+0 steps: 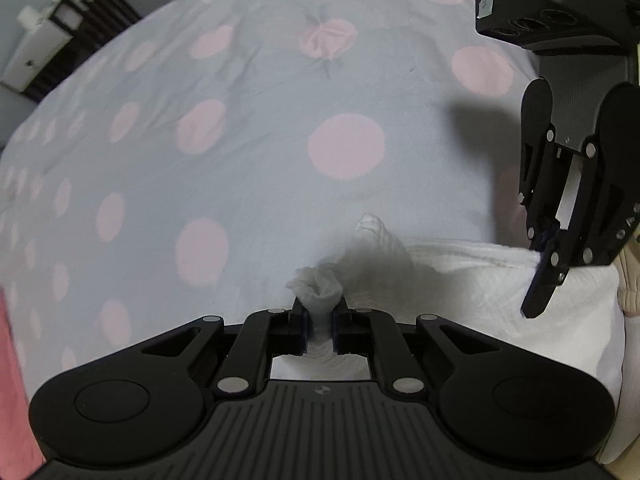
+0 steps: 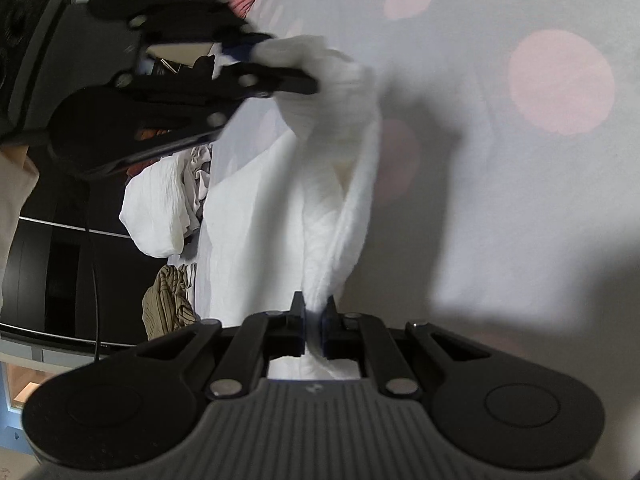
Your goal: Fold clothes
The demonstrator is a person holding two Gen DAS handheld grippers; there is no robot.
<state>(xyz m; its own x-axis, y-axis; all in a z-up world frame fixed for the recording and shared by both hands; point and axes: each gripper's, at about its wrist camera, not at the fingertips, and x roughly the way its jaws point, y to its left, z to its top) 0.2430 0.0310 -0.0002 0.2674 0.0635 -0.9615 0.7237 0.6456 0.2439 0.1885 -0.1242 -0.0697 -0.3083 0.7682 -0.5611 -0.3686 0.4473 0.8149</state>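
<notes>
The left gripper [image 1: 319,322] is clamped on a bunched edge of the white crinkled cloth garment [image 1: 472,280], and the right gripper [image 2: 313,320] pinches another edge. The garment stretches between them over the pale grey bedsheet with pink dots [image 1: 240,128].

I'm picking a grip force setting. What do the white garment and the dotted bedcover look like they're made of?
White garment: apparently thin crinkled cotton, matte; fine wrinkles show, and it bunches softly between both grippers. Dotted bedcover: seemingly smooth woven cotton or blend, matte, with printed pink dots and shallow creases.
</notes>
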